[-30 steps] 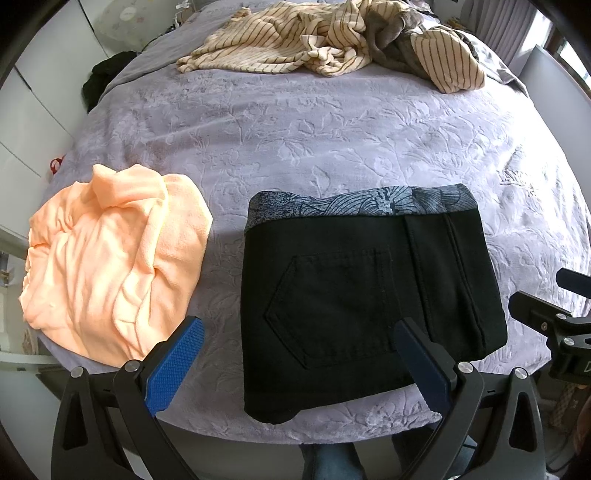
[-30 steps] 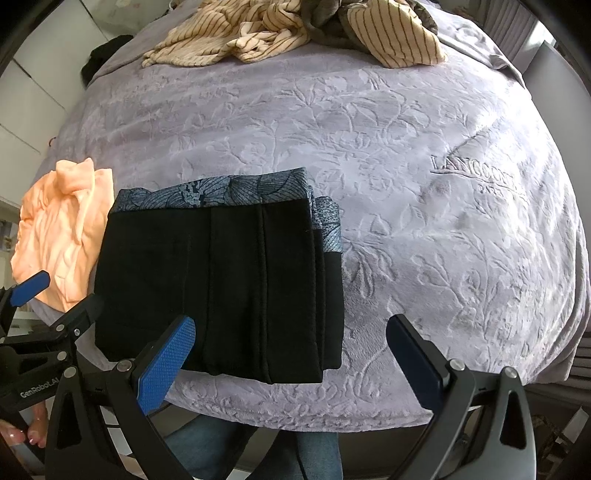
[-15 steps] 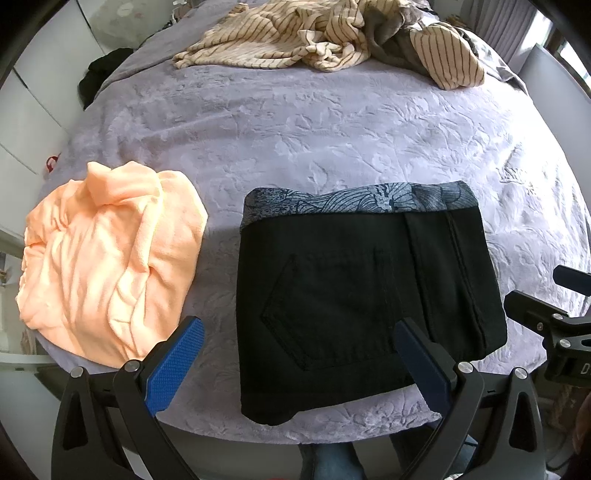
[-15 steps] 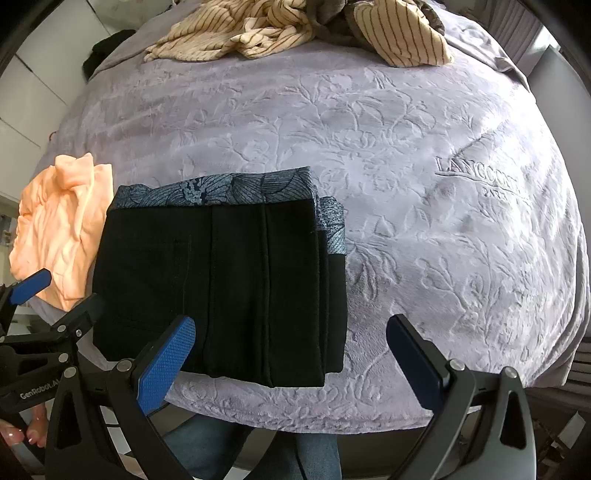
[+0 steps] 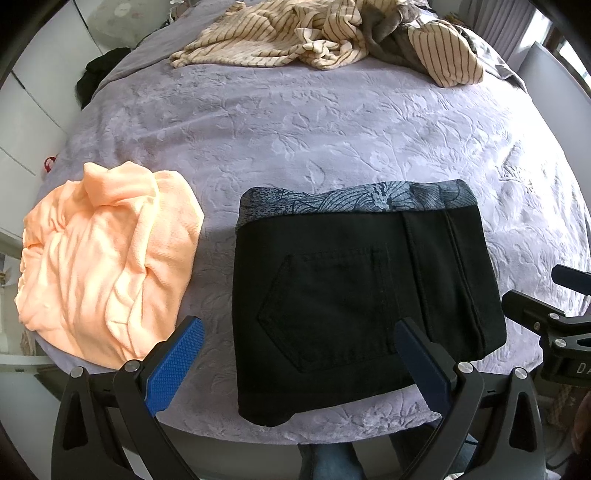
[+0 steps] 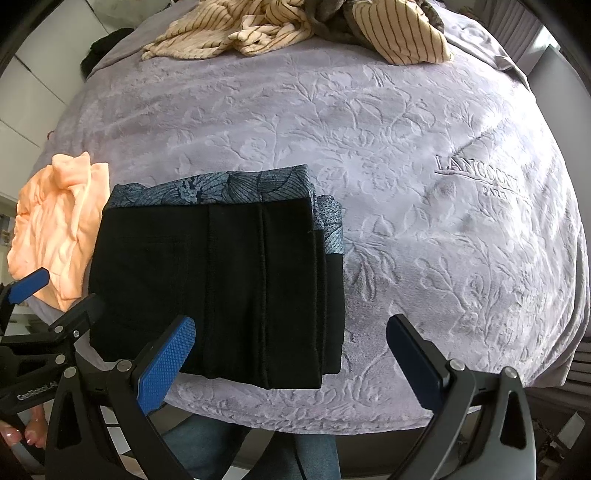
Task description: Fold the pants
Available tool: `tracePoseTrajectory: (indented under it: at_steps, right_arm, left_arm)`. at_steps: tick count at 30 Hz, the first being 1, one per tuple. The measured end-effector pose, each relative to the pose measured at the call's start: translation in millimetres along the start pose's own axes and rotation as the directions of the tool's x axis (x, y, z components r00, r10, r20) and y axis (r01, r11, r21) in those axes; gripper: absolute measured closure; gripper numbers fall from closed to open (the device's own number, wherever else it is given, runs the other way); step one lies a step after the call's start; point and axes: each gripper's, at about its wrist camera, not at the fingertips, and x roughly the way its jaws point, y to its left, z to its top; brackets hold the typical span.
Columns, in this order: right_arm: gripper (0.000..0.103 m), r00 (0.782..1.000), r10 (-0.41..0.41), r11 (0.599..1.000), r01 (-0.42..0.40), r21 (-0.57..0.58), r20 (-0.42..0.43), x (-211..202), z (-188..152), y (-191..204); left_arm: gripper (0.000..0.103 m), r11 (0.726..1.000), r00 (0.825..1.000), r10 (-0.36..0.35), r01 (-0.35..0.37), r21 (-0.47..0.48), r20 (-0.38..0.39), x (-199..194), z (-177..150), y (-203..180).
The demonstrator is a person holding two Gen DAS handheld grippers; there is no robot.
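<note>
The black pants point(image 5: 354, 295) lie folded into a compact rectangle on the bed, with a blue-grey patterned band along the far edge; they also show in the right wrist view point(image 6: 221, 288). My left gripper point(image 5: 299, 350) is open and empty, hovering over the pants' near edge. My right gripper point(image 6: 291, 350) is open and empty, over the pants' near right corner. Neither touches the cloth.
A folded orange garment point(image 5: 103, 262) lies left of the pants. A pile of cream striped clothes point(image 5: 314, 33) lies at the far side of the grey embossed bedspread point(image 6: 424, 184). The bed's near edge point(image 5: 332, 424) is just below the pants.
Both grippers have drifted slightly; the pants sit a little lower and nearer in both views. Nothing was grasped or released.
</note>
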Motion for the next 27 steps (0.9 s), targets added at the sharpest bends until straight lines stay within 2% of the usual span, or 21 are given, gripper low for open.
tracePoseTrajectory:
  at_steps: [27]
  right_arm:
    - [0.0, 1.0, -0.004, 1.0, 0.003, -0.012, -0.023, 6.6, -1.1, 1.2]
  left_arm:
    - [0.0, 1.0, 1.0, -0.015, 0.015, 0.003, 0.012, -3.2, 0.1, -1.3]
